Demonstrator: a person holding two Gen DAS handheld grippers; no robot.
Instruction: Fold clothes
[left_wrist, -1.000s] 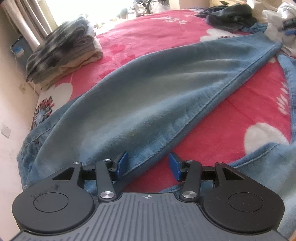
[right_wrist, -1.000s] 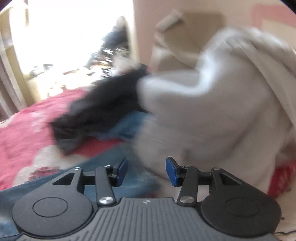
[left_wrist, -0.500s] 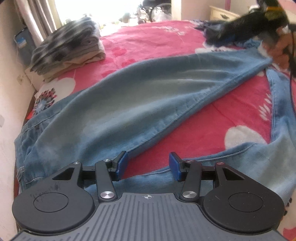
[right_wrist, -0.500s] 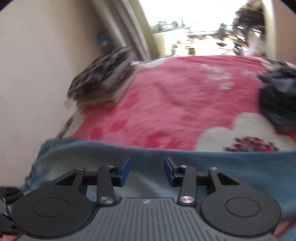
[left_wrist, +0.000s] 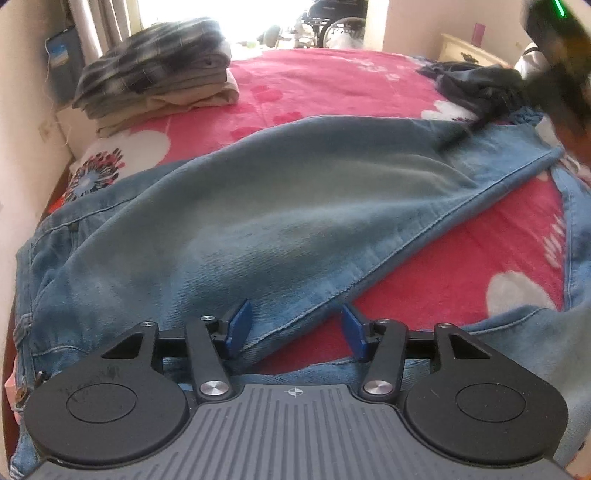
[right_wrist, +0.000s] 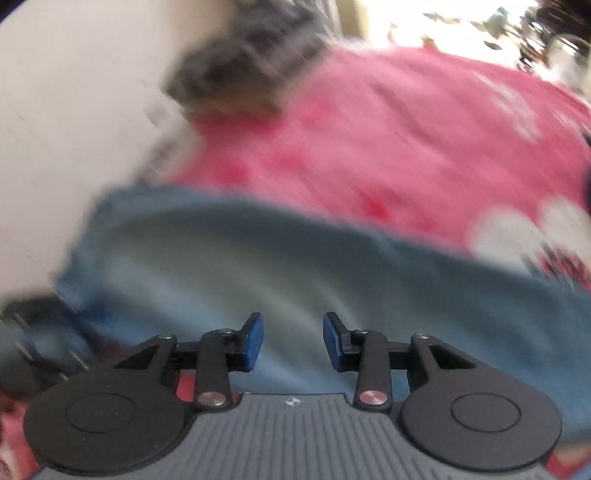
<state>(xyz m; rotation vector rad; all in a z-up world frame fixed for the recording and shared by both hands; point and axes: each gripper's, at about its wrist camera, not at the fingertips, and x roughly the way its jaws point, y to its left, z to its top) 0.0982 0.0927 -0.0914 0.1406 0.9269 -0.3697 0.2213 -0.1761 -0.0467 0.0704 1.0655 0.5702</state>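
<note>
Blue pads of the left gripper stand wide apart, holding nothing, low over the inner seam edge of the jeans, which lie spread across the pink floral blanket. The right gripper is parted too and empty, hovering over denim in a blurred view. A bare pink wedge opens between the two legs. Folded clothes sit stacked at the far left edge; a dark garment lies far right
</note>
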